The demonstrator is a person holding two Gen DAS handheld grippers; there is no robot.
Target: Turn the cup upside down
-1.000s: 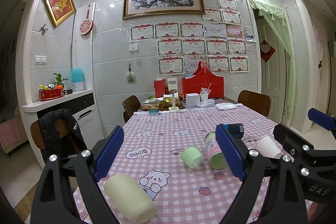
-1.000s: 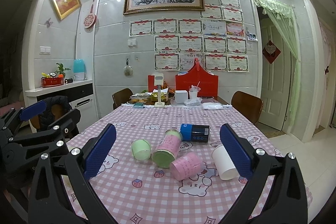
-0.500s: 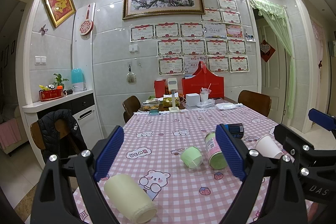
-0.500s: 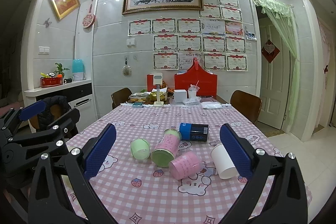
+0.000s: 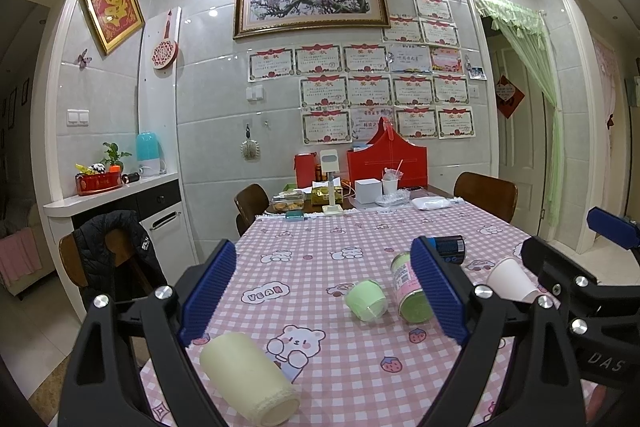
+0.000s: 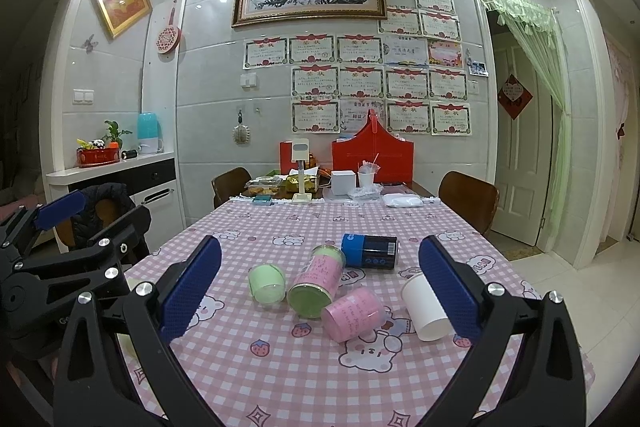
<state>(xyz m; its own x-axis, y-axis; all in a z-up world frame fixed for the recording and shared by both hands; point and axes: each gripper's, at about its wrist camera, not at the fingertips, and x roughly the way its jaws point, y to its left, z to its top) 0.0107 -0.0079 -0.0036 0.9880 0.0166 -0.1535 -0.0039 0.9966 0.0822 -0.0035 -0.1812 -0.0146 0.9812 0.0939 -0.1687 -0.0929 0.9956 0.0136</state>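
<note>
Several cups lie on their sides on the pink checked tablecloth [image 6: 280,367]. A cream cup [image 5: 248,373] lies close below my left gripper [image 5: 320,291], which is open and empty. A light green cup [image 6: 266,283], a pink-and-green can [image 6: 316,281], a pink cup [image 6: 352,313], a white paper cup [image 6: 424,307] and a blue-black can [image 6: 370,251] lie ahead of my right gripper [image 6: 320,291], which is open and empty. The green cup [image 5: 366,299], the can [image 5: 408,287] and the white cup [image 5: 510,279] also show in the left wrist view.
Boxes, a red bag [image 6: 372,159] and food containers crowd the table's far end. Wooden chairs [image 6: 468,199] stand at the sides; one at the left carries a black jacket [image 5: 116,247]. A counter [image 5: 112,191] is at the left, a doorway at the right.
The right wrist view has shifted slightly, so the cups sit a little lower and left in it. The left gripper and the cups have not moved.
</note>
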